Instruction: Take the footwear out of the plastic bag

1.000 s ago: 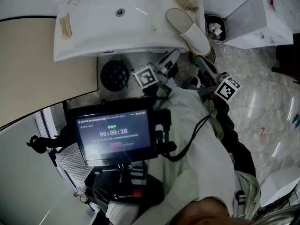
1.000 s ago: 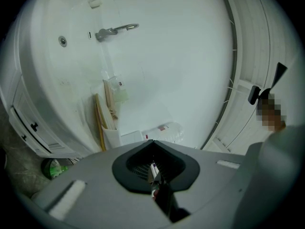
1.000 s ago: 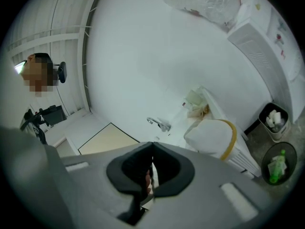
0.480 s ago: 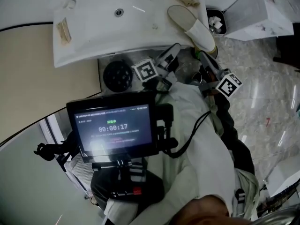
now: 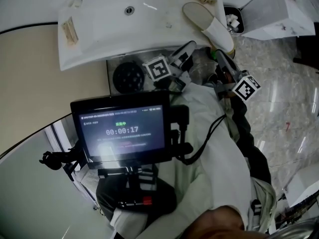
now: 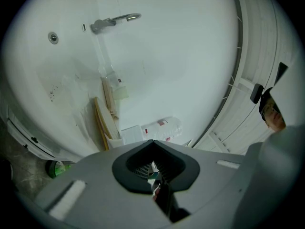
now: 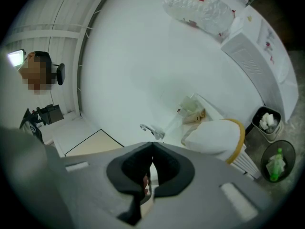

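One white slipper (image 5: pixel 209 25) with a tan sole lies on the right end of the white sink counter (image 5: pixel 99 44); it shows large in the right gripper view (image 7: pixel 217 137). A crumpled clear plastic bag (image 7: pixel 200 4) with red print lies farther back on the counter, also in the left gripper view (image 6: pixel 162 127). My left gripper (image 5: pixel 187 49) is below the counter's front edge, shut and holding nothing. My right gripper (image 5: pixel 219 59) is beside it under the slipper's toe end, also shut and holding nothing. Both grippers are apart from the slipper and the bag.
A chrome faucet (image 6: pixel 112 22) stands over the basin, with small wrapped packets (image 6: pixel 110 92) beside it. A bin with white scraps (image 5: pixel 233 20) and a white cabinet (image 5: pixel 279 9) stand at the right. A round black floor drain (image 5: pixel 128 76) is under the counter. A monitor (image 5: pixel 124 131) hangs at the person's chest.
The head view has shifted a little, and both grippers sit slightly closer to the counter's front edge. Their jaws stay shut. The slipper has not moved.
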The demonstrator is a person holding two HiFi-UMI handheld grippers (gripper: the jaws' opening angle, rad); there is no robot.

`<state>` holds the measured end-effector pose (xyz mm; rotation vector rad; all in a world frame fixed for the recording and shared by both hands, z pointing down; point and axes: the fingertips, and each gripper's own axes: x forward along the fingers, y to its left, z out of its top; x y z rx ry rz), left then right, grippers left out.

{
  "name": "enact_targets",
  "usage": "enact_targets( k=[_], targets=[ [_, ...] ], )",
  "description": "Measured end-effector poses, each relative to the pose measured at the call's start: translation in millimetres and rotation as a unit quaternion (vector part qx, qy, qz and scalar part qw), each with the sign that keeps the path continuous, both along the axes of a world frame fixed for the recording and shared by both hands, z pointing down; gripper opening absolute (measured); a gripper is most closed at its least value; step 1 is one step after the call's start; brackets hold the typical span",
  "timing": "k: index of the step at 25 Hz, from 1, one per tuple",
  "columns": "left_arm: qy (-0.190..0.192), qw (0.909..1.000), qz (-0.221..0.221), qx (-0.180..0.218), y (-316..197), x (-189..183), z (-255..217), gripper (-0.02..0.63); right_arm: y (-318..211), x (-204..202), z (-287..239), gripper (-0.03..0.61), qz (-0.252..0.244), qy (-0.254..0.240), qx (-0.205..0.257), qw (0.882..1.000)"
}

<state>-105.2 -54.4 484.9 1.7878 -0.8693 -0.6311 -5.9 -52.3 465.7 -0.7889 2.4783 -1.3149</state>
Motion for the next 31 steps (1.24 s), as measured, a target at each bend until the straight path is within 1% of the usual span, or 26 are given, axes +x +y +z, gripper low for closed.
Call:
enact_targets(
  k=[3, 8, 13, 23, 25, 27, 29, 31],
  targets=[
    [-0.016, 0.9998, 0.002, 0.01, -2, -1, 1, 0.008, 0, 2, 3, 0.002, 0.004, 0.003, -0.007, 1.0],
    [-0.018, 0.9997, -0.003, 0.013, -4, -3, -3, 0.008, 0, -2, -1, 0.002, -0.003, 0.002, 0.002, 1.0],
    [-0.013, 0.9999, -0.003, 0.01, -6, -1, -7, 0.008, -2, 2, 1, 0.002, 0.003, 0.007, -0.006, 1.0],
    [-0.011, 0.9997, 0.0, 0.02, -13, 8, -13, 0.008, -6, -2, -2, 0.002, -0.009, 0.0, 0.001, 1.0],
    [-0.029, 0.9993, 0.005, 0.025, -16, 12, -14, 0.008, -7, 0, 0, 0.002, -0.005, 0.006, -0.006, 1.0],
    [-0.079, 0.996, 0.014, 0.039, -19, 15, -17, 0.008, -8, 0, 1, 0.002, -0.004, 0.008, -0.007, 1.0],
    [-0.134, 0.9891, 0.024, 0.056, -23, 18, -21, 0.008, -10, 0, 1, 0.002, -0.004, 0.005, -0.005, 1.0],
    [-0.177, 0.9813, 0.029, 0.07, -27, 19, -24, 0.008, -11, -1, -1, 0.002, -0.006, -0.001, -0.001, 1.0]
  ],
)
